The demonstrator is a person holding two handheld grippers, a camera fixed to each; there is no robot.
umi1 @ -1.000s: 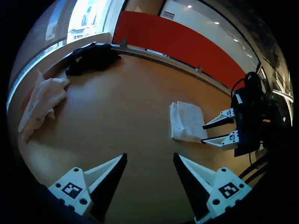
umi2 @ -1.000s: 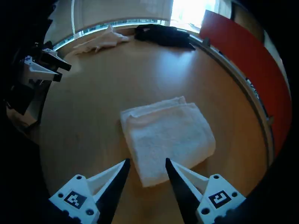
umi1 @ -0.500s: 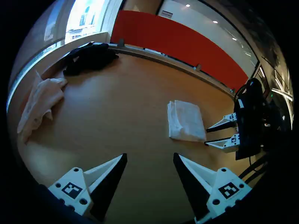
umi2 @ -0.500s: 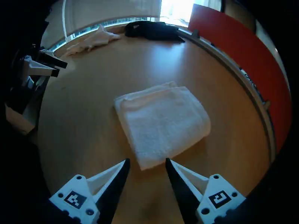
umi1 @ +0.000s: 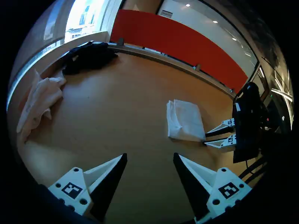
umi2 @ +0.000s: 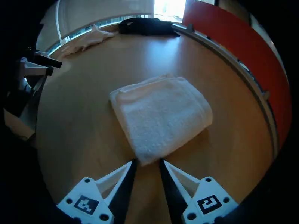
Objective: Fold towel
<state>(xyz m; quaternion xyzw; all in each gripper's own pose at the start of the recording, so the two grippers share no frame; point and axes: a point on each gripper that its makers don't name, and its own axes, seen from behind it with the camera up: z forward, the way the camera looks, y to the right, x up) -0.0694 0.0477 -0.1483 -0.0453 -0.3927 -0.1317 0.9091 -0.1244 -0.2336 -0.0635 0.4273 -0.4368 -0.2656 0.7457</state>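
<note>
At right jaws' tips, towel (umi2: pixel 160 112) corner

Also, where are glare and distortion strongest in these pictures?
Left gripper view: the window is blown out white, and the wooden table has a far edge curved by the fisheye. Right gripper view: daylight glare lies on that table beyond the folded towel.

Left cam looks across the table (umi1: pixel 112 112) from far off; right cam sits low, close on the towel (umi2: pixel 160 112). Both share that towel.
</note>
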